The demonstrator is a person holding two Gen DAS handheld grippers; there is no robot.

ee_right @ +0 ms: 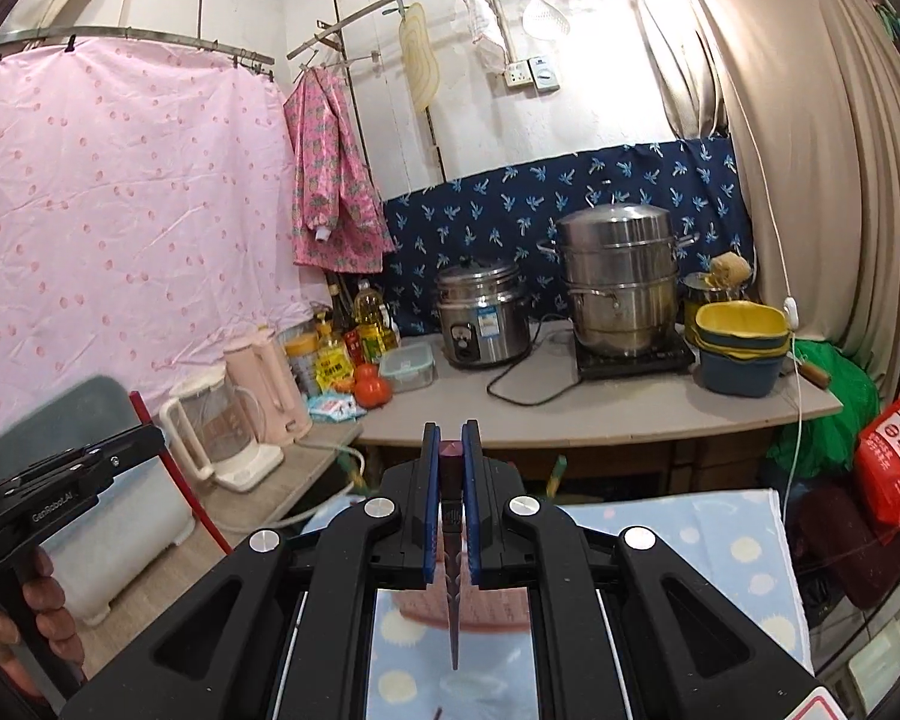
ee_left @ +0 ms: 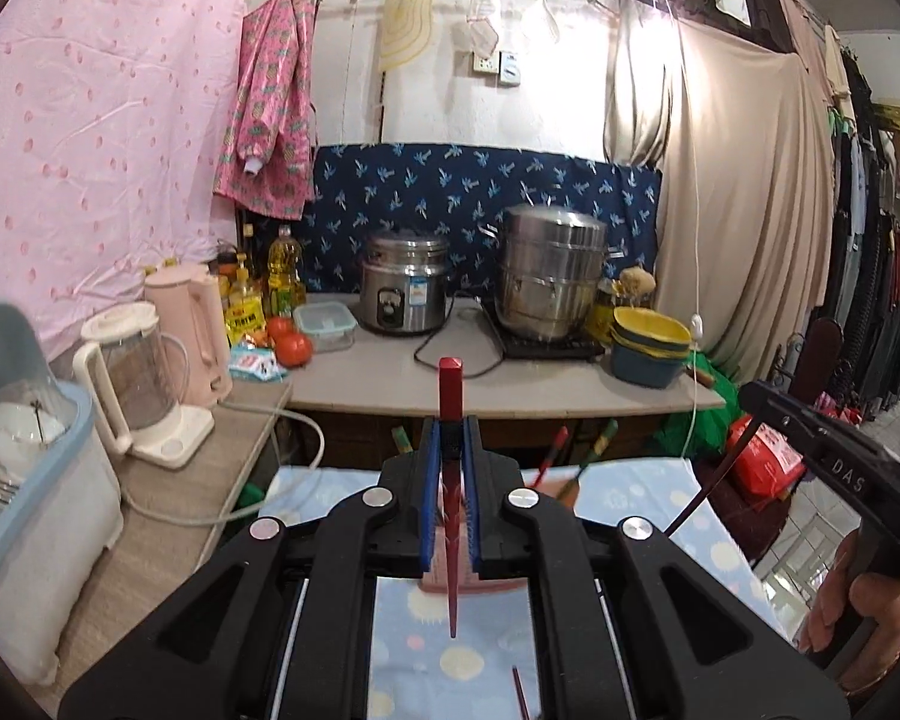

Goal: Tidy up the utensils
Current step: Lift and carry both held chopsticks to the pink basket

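Left wrist, left tool (ee_left: 450, 438) pinching red chopstick (ee_left: 450, 384), right tool (ee_right: 450, 450) pinching dark chopstick (ee_right: 452, 516), above tablecloth edge (ee_right: 774, 516)

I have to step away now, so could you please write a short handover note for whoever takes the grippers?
Left gripper: shut on a red chopstick, thick end forward.
Right gripper: shut on a dark chopstick.
Pink holder sits on the dotted cloth, with several chopsticks standing in it.
One more chopstick lies on the cloth.
Left: put both held ones in the holder, then the loose one.
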